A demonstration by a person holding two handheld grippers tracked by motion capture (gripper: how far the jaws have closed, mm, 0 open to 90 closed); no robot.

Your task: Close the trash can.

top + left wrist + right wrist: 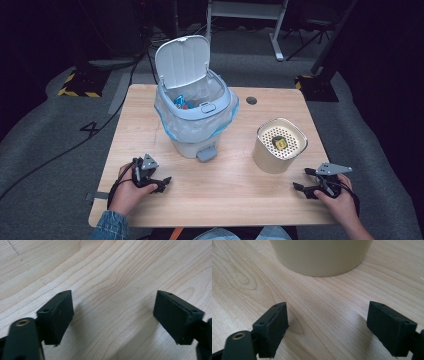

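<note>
Item: cream canister (278, 150), right of worktop (225, 190); probably light, stiff, smooth-walled.
Hold: by its sides.
Fingers: right gripper (303, 180) and left gripper (165, 183) spread, empty.

Take the pedal bin (196, 117) as your landmark: it stands on the table (230, 195) toward the far edge, left of centre, lid (181, 61) swung up behind its mouth, a bag liner (167, 122) folded over its rim, and wrappers (182, 103) lying inside. Its pedal (206, 154) faces you. To the right of the bin, and a little nearer you, stands the round canister (279, 146), with a small cube (280, 143) on its perforated top. Behind the canister, right of the bin, a hole (251, 100) sits in the tabletop. Your left gripper (159, 183) rests in front of the bin, slightly left. Your right gripper (302, 180) lies well right of the bin, just in front of the canister (319, 257).
</note>
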